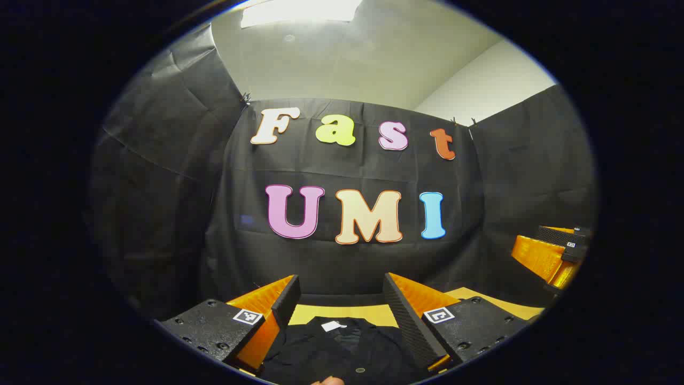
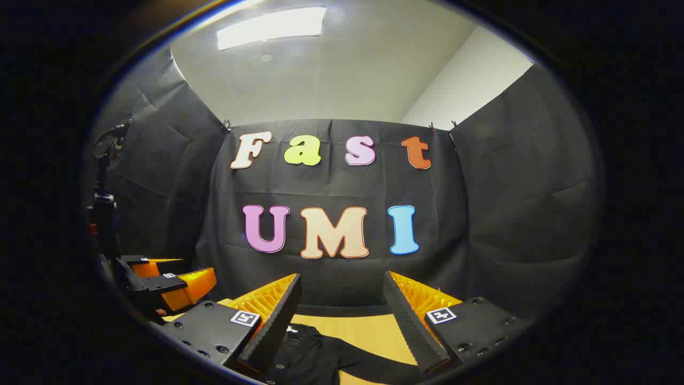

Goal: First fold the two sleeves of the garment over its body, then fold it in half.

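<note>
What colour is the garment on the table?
Black, plain as far as it shows; the garment shows best in the left gripper view, on the yellowish table.

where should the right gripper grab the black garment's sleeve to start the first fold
Judging by the right gripper view, grip the sleeve out near its far end, coming down from above. It lies flat on the table, stretching away from the garment, so a pinch there should carry it over. The right gripper is open.
</note>
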Demonstrator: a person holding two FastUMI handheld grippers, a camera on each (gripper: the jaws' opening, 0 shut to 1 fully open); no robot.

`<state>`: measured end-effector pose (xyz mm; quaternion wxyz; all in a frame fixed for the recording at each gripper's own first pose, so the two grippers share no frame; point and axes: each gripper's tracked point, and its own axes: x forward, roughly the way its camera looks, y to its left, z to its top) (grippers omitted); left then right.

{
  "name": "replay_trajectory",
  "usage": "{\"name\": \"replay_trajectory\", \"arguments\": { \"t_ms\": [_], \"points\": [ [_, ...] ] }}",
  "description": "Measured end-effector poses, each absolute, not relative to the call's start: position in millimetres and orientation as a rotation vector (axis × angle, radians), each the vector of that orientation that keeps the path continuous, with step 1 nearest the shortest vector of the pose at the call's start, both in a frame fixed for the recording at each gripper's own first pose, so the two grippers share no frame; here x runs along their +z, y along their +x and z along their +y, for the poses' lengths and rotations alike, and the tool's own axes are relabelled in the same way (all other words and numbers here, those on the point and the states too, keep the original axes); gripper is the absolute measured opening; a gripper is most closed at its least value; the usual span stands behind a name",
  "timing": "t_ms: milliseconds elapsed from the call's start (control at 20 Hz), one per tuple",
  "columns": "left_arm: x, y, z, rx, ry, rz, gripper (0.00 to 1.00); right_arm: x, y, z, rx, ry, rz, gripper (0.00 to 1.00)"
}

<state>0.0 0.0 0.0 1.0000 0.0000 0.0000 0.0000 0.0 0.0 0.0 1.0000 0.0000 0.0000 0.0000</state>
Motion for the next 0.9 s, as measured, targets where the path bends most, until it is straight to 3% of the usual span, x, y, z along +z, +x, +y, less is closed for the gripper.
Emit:
{"name": "replay_trajectory", "arguments": {
  "t_ms": [900],
  "points": [
    [-2.1,-3.8,19.9,0.032,-0.009,0.002,0.93,-8.9,1.3,15.0,0.037,-0.007,0.012,0.95]
  ]
}}
